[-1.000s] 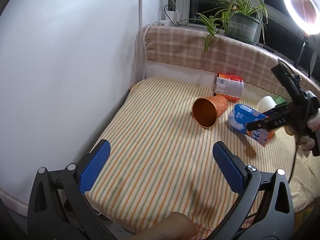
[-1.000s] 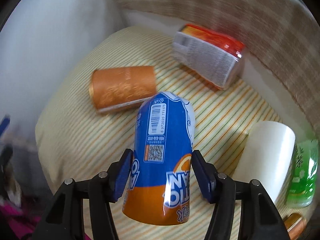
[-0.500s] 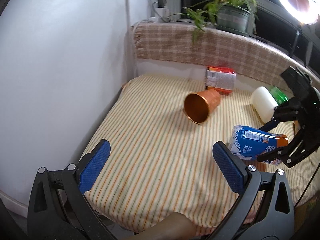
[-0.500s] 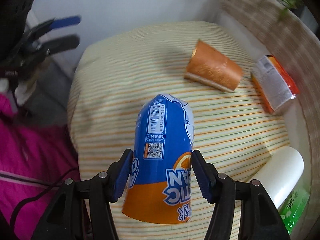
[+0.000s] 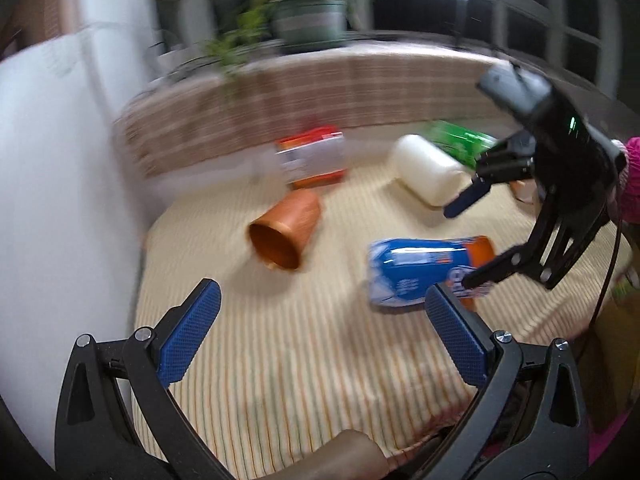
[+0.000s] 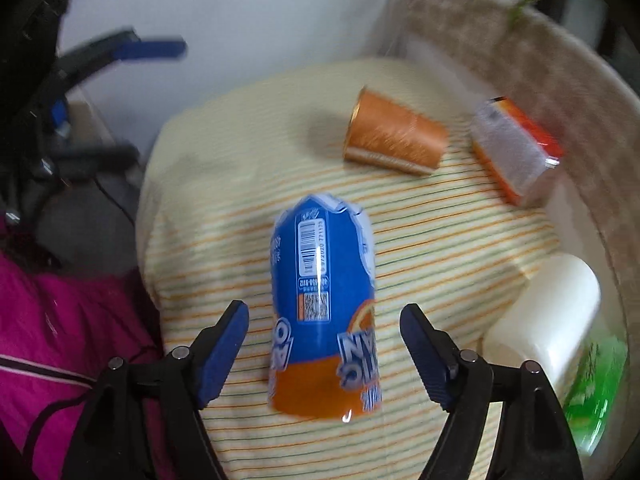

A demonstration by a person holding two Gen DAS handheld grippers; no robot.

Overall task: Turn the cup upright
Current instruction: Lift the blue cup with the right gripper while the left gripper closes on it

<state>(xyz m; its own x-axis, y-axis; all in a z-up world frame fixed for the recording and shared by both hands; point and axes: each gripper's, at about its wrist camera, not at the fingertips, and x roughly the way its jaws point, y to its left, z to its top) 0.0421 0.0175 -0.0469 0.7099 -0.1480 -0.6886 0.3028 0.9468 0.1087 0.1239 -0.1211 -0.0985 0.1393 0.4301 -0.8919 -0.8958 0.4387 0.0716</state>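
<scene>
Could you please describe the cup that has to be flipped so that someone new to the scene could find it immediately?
Start at the striped cushion below the checked backrest. Near its back, just in front of the orange-and-white carton, lies the copper cup on its side. It is the only open-mouthed, plain metallic-orange vessel; the blue bottle and white cylinder nearby are closed.

1. On your striped cushion point(image 6: 420, 240) a blue-and-orange drink pouch point(image 6: 324, 304) lies on its side near the front edge.
2. At the back edge you have an orange-and-white carton point(image 6: 516, 152), also lying down.
3. Toward the right edge a white cylinder point(image 6: 544, 312) lies just beside a green bottle point(image 6: 596, 384).
4. A potted plant point(image 5: 308, 16) stands on the ledge behind the checked cloth point(image 5: 320, 92).
</scene>
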